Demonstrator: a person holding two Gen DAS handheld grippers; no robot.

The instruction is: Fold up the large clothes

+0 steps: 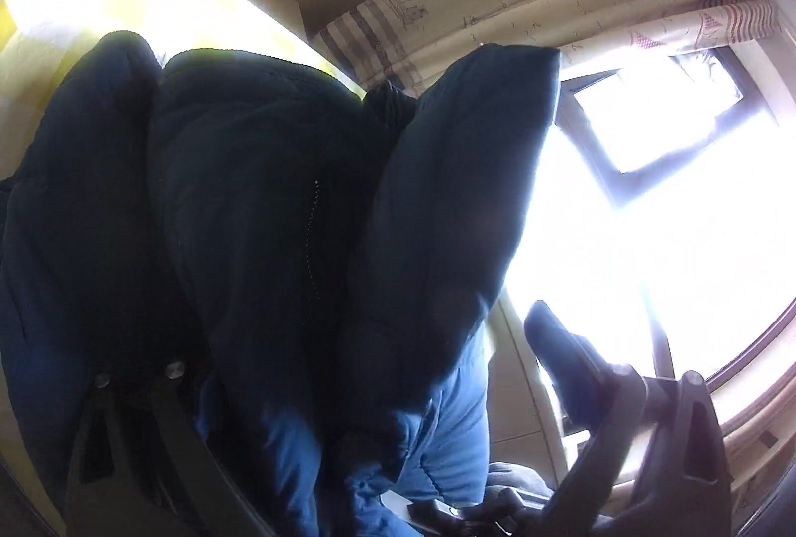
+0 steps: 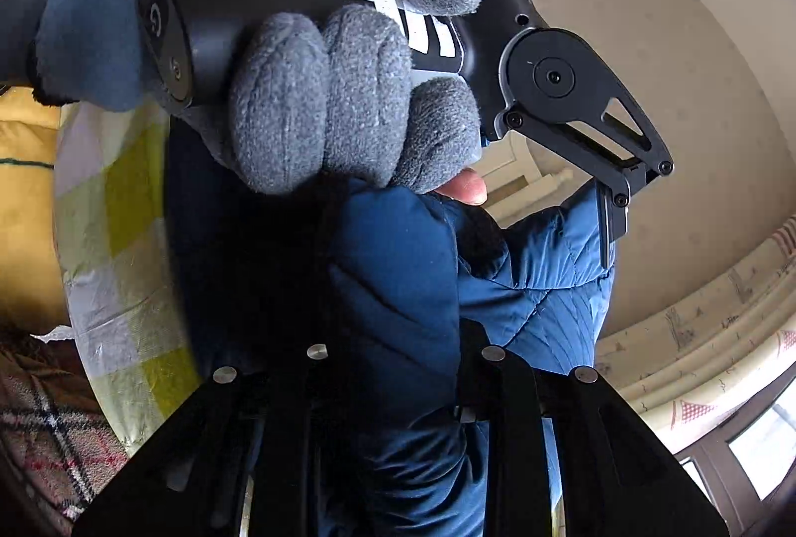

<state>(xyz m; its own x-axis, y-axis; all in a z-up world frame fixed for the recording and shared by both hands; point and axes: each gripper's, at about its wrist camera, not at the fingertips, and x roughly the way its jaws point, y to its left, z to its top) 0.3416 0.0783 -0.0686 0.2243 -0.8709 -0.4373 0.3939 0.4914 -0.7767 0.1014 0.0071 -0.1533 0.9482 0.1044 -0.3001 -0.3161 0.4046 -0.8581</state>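
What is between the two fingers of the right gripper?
In the right wrist view, a fold of the blue padded jacket fills the gap between the right gripper's fingers.

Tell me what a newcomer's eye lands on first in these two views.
A puffy dark blue jacket fills the middle of both views, bunched up close to each camera. In the right wrist view a grey-gloved hand grips the left gripper above it. Glaring window light washes out the right side of the left wrist view.

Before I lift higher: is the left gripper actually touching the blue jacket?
Touching. The right wrist view shows the left gripper with its finger pressed into the blue jacket, fabric bunched against it.
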